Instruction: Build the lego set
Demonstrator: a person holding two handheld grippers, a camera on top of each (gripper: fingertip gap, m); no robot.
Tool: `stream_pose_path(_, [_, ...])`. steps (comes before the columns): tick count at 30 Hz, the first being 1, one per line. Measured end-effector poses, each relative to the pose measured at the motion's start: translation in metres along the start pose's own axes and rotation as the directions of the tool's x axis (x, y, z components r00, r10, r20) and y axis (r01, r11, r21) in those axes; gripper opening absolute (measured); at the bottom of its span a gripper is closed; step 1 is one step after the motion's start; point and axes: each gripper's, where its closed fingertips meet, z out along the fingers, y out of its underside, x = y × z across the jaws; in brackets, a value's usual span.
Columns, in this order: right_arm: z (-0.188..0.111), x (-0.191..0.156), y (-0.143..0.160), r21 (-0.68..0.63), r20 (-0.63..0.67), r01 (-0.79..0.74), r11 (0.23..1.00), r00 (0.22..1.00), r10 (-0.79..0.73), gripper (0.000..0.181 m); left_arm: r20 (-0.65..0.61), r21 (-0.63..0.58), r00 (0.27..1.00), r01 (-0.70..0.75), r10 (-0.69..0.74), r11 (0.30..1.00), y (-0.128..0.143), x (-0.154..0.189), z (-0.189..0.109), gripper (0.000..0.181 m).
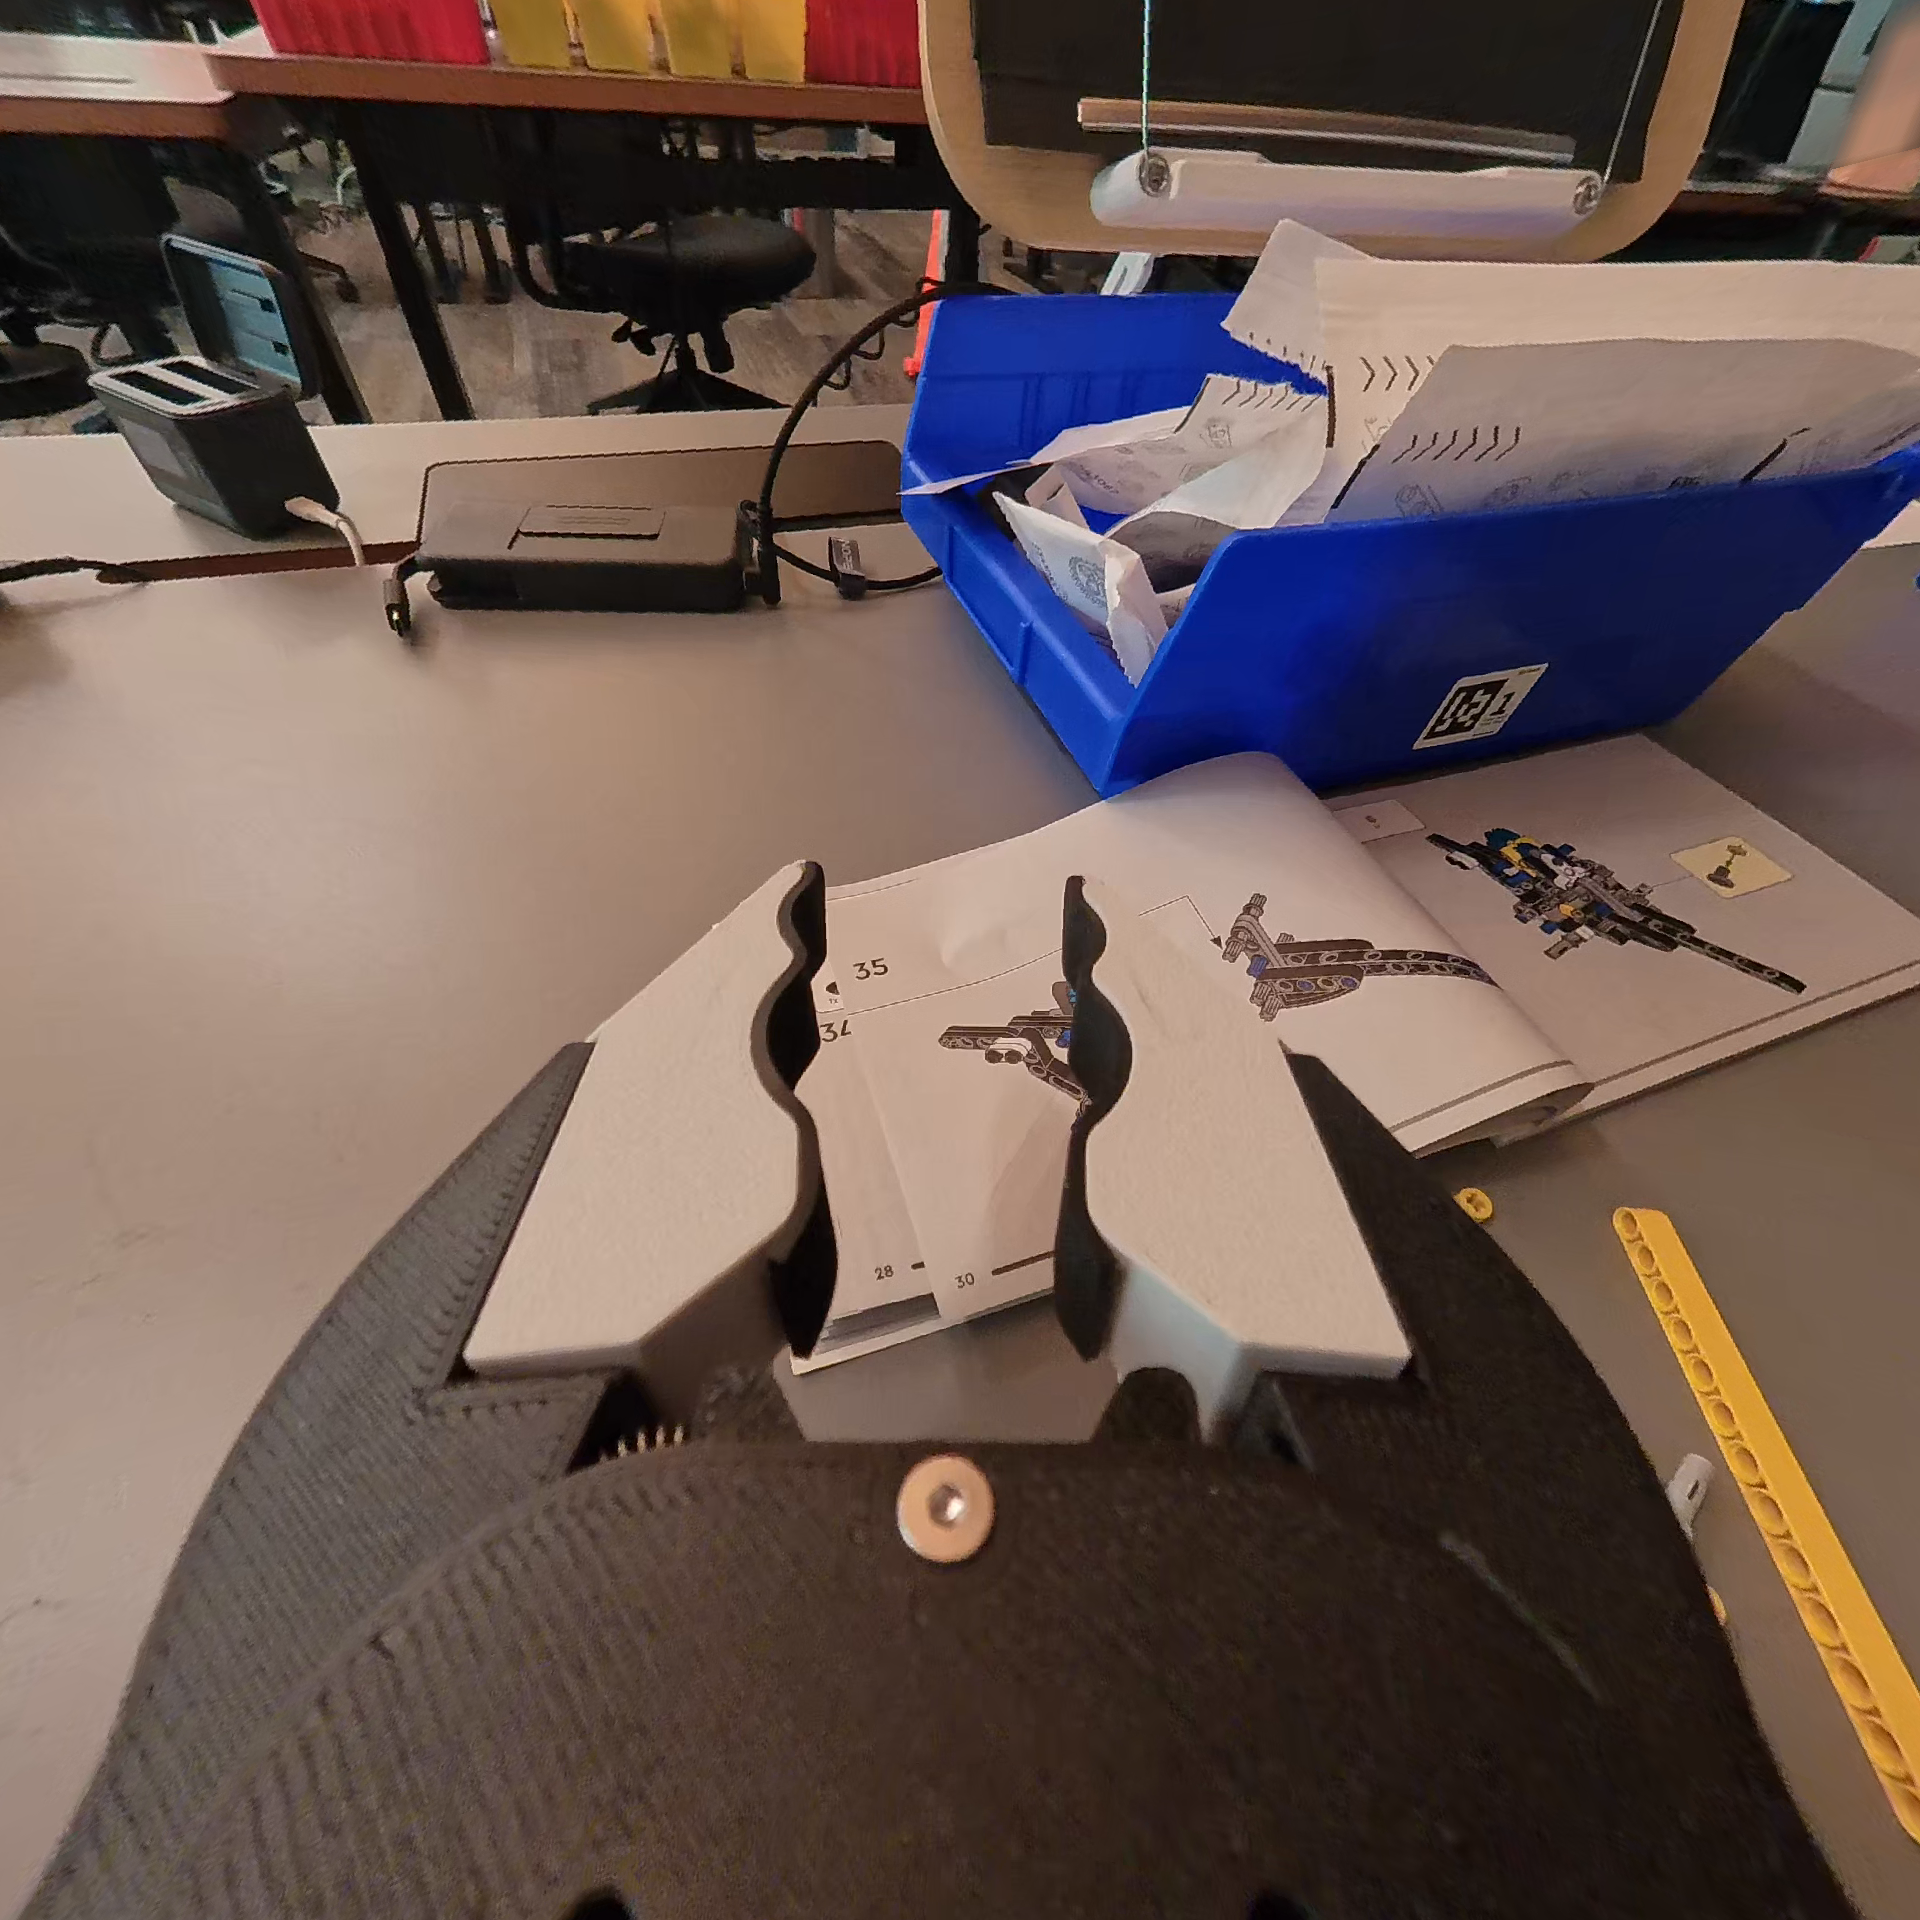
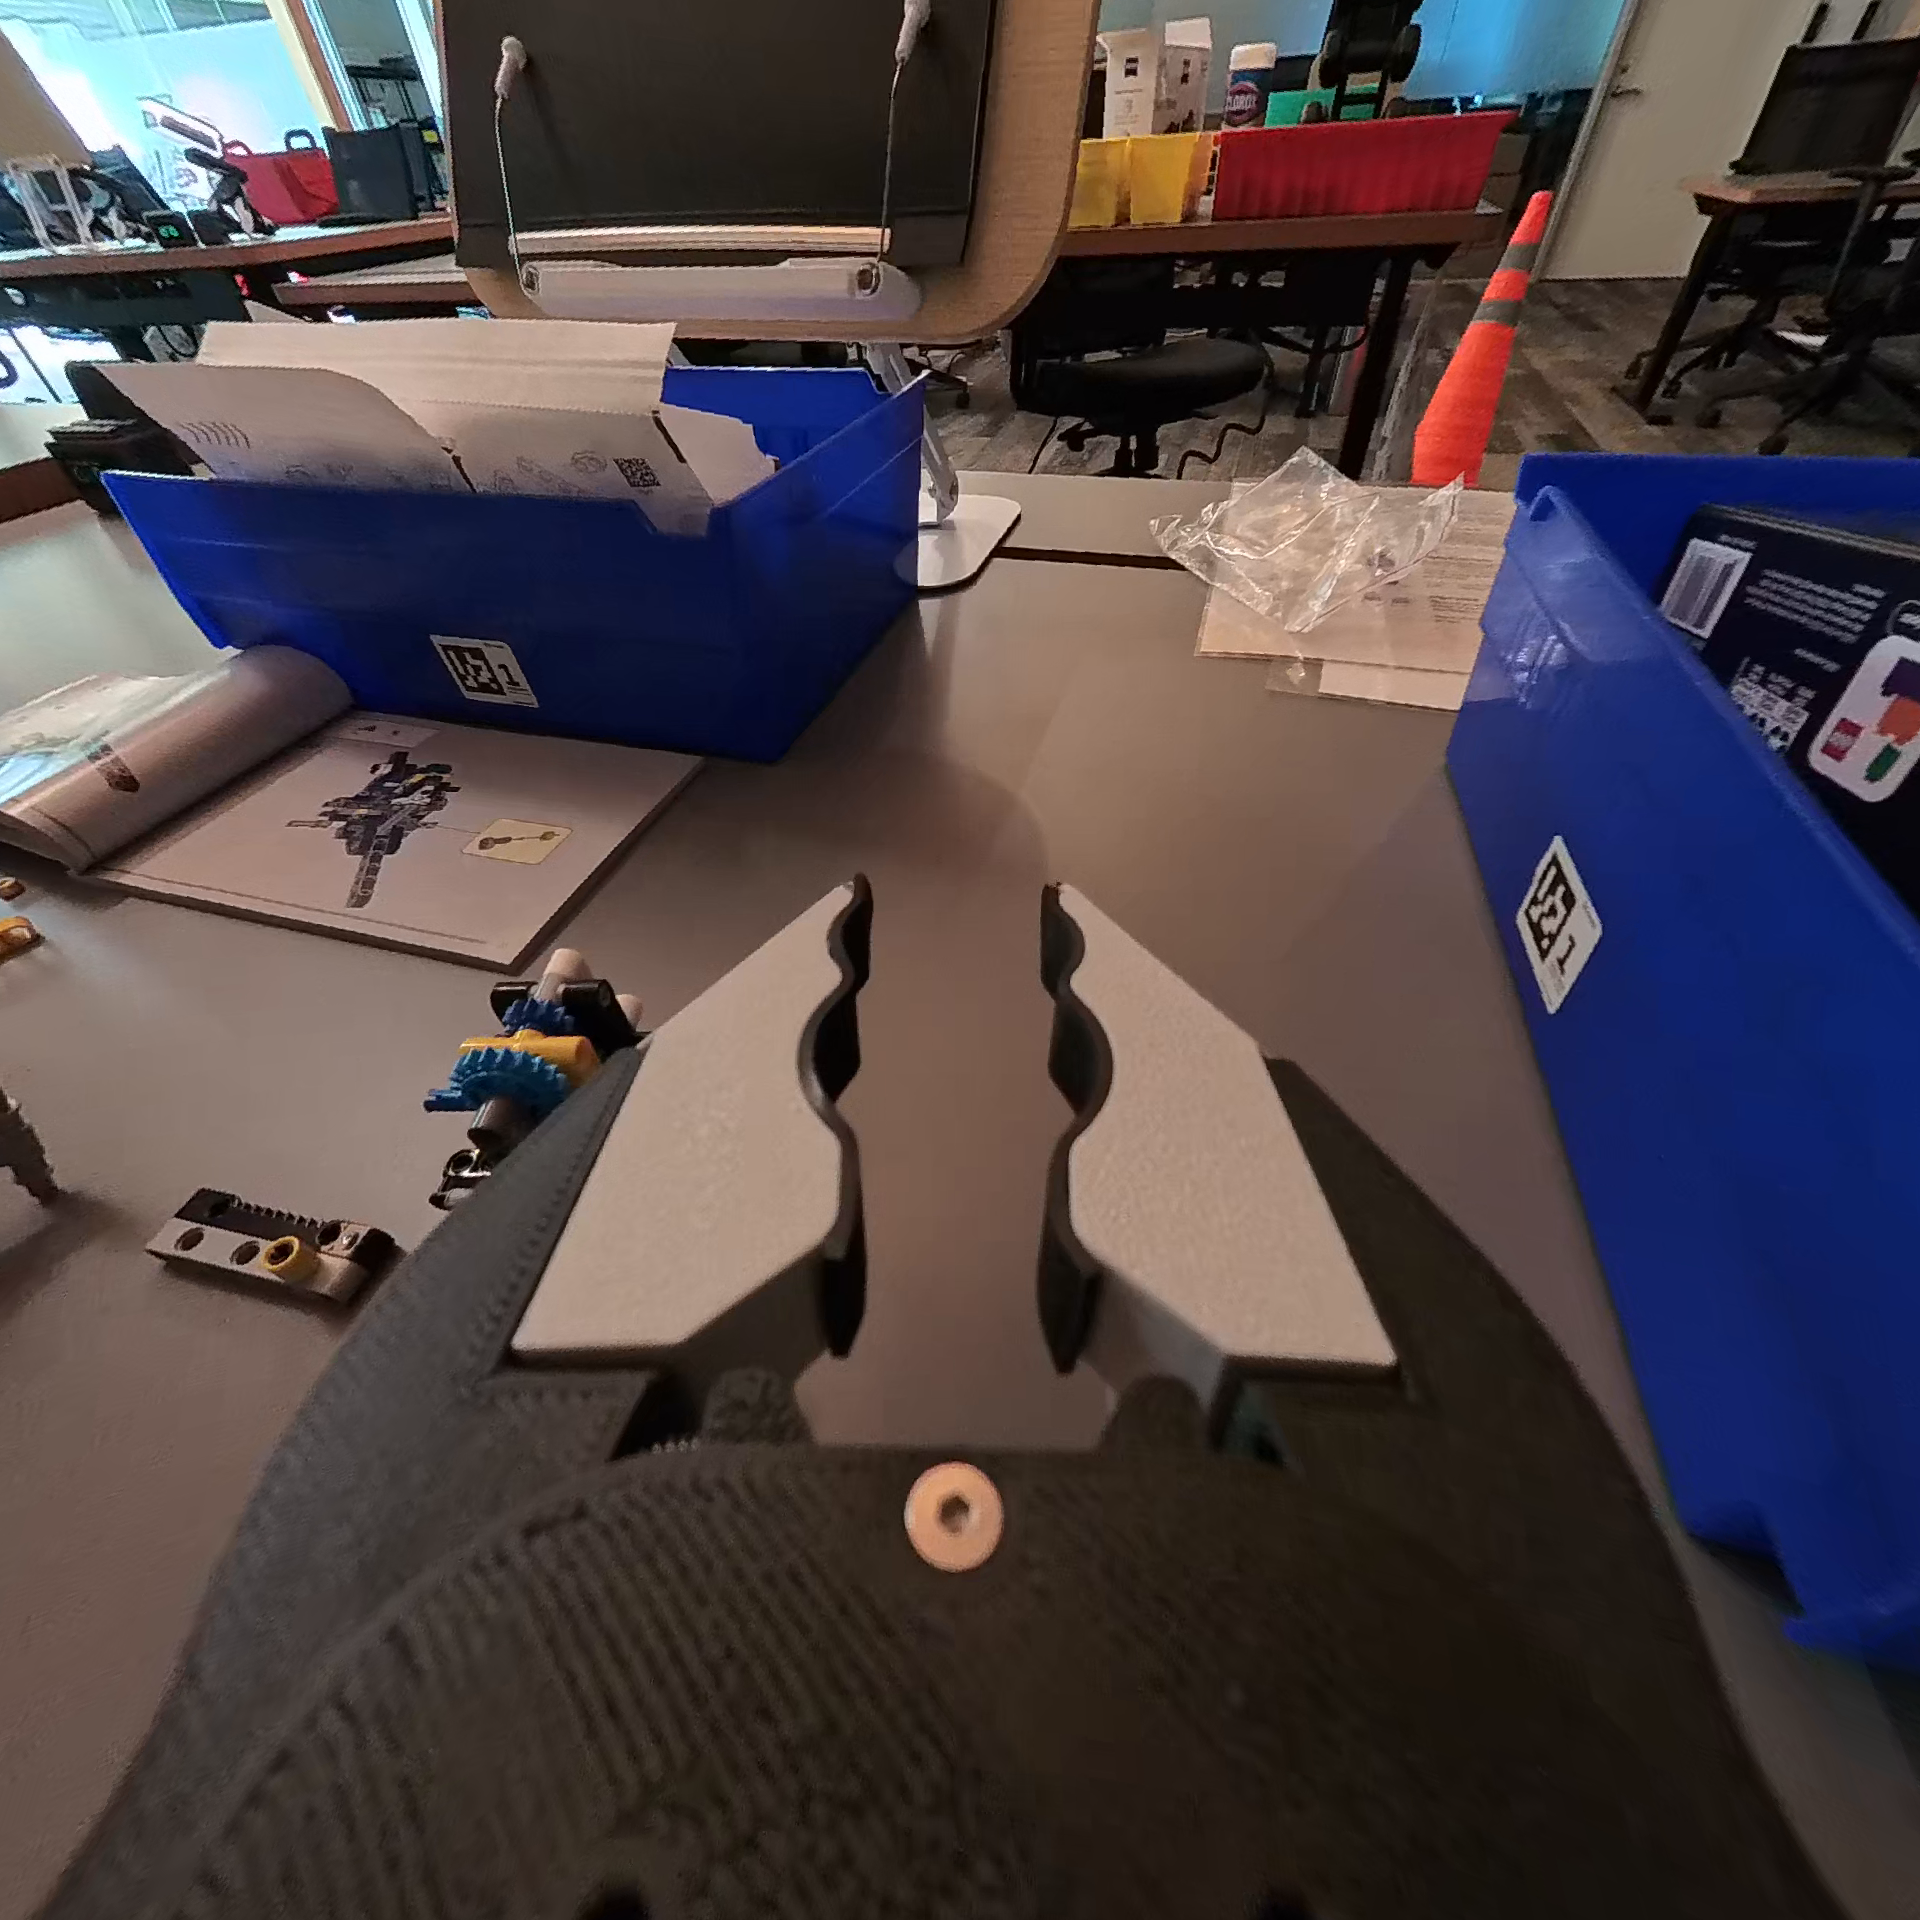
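My left gripper point(image 1: 945, 883) is open and empty, hovering over the left pages of the open instruction booklet point(image 1: 1351, 935). A long yellow beam point(image 1: 1766, 1507) lies to its right on the grey table. My right gripper point(image 2: 956, 888) is open and empty above bare table. To its left lie a small assembly with blue gears point(image 2: 530, 1049) and a grey and black beam piece with a yellow pin point(image 2: 270, 1252). The booklet also shows in the right wrist view point(image 2: 395, 831).
A blue bin point(image 1: 1403, 623) of opened paper bags stands behind the booklet; it also shows in the right wrist view point(image 2: 582, 592). A second blue bin point(image 2: 1683, 987) with a box stands at the right. A clear plastic bag point(image 2: 1309, 530) lies on papers. Black chargers point(image 1: 592, 540) sit at back left. The tips of one gripper are about 50 cm away from the tips of the other. My left gripper is the nearer one to the long yellow beam point(image 1: 1766, 1507): about 15 cm, against 35 cm.
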Motion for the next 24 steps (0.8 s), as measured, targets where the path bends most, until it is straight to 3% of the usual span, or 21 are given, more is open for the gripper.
stream_pose_path(24, [0.0016, 0.0005, 0.0006, -0.006, -0.013, 0.005, 1.000, 1.000, -0.005, 0.031, -0.007, 0.010, 1.000, 0.023, -0.023, 1.000, -0.0012, -0.0018, -0.0009, 0.044])
